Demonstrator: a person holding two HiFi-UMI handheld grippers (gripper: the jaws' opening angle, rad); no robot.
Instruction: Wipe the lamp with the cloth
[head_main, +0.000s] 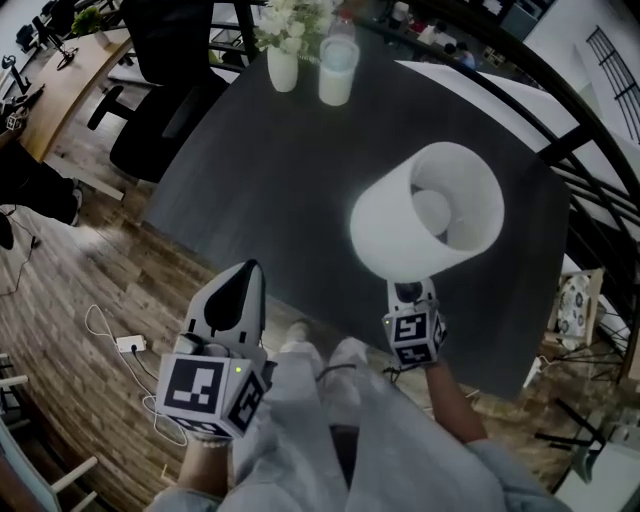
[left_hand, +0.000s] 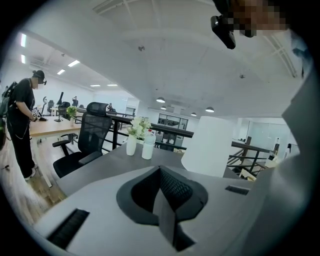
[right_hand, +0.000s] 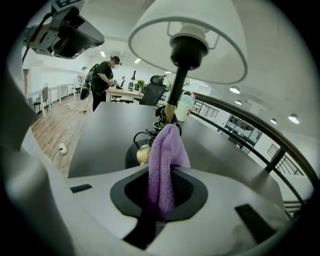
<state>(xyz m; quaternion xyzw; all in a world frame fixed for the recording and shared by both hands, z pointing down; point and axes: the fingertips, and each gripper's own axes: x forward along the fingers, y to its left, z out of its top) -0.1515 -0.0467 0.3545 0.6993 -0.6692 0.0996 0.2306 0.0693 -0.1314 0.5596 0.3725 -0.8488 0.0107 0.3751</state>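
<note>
Right gripper (right_hand: 161, 200) pinches the purple cloth (right_hand: 167, 155); the lamp (right_hand: 176, 80) stem stands upright just ahead of its jaws, shade overhead. Left gripper (left_hand: 165, 200), jaws pressed together and empty, sits farther off.

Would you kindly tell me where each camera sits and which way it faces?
Head view: person's head, steeply down onto table, lamp; left gripper, right gripper, legs show.
Left gripper view: on it, across the table; shut, empty jaws show.
Right gripper view: on it, up under the lamp; jaws shut on cloth.
Shared: all show the lamp.
</note>
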